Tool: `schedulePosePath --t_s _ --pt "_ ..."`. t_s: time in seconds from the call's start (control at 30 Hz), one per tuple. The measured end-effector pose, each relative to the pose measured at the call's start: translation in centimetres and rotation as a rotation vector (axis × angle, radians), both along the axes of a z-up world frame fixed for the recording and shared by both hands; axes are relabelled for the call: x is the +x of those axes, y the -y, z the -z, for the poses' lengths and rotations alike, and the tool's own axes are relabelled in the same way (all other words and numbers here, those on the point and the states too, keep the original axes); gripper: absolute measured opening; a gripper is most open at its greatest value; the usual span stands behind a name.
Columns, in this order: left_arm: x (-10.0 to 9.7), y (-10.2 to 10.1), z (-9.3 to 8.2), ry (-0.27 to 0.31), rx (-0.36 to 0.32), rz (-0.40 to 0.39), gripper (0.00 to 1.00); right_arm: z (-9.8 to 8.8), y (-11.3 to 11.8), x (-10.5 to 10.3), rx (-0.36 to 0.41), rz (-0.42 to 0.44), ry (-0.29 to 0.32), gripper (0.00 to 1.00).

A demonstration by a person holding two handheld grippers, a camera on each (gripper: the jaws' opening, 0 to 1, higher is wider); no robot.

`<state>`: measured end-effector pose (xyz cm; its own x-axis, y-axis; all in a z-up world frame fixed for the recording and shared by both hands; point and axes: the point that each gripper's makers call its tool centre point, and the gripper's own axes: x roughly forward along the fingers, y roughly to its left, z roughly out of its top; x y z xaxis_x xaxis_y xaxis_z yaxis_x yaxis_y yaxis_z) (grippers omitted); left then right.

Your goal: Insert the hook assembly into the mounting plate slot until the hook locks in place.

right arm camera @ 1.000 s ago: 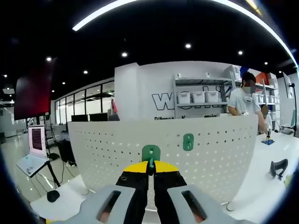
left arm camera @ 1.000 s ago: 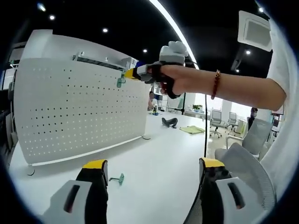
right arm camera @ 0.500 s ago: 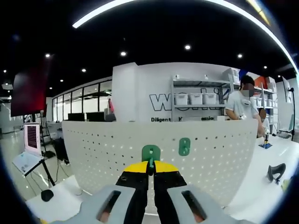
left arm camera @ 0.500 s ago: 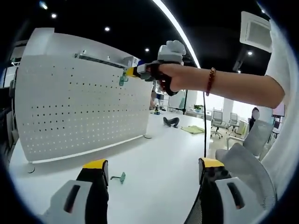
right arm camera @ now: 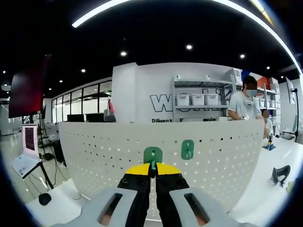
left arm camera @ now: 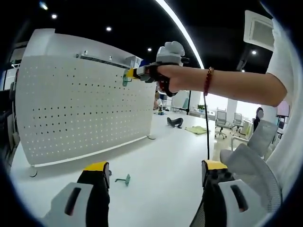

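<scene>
Right gripper (right arm camera: 152, 171) clenched on a green hook (right arm camera: 153, 155), held up close against the white pegboard (right arm camera: 94, 151); seating in a hole impossible to confirm. At about two o'clock from it, a second green hook (right arm camera: 187, 149) already hanging on the board. Left gripper (left arm camera: 154, 171) released, low over the table (left arm camera: 161, 156), a third hook (left arm camera: 124, 179) lying just ahead near eleven o'clock. Probably mid-insertion; locking still to come.

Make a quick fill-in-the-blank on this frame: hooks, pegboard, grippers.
1. The right gripper is shut on a ____ hook.
2. A second green hook already hangs on the ____.
3. A third hook lies on the ____.
4. The left gripper has its fingers ____.

Missing: green; pegboard; table; open
</scene>
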<state>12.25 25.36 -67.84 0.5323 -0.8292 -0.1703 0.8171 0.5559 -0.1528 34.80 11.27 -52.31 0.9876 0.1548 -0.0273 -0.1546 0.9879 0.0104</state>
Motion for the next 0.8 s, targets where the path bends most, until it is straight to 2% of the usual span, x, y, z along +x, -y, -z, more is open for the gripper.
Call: schedulePosePath --t_s 0.37,0.8 --pt "0.1 0.3 0.2 0.001 0.006 0.007 0.82 -0.4 0.7 1.2 -0.011 0.025 0.013 0.01" --pt "0.7 0.2 0.0 0.021 0.017 0.021 0.83 -0.8 0.4 2.7 -0.062 0.026 0.014 0.01"
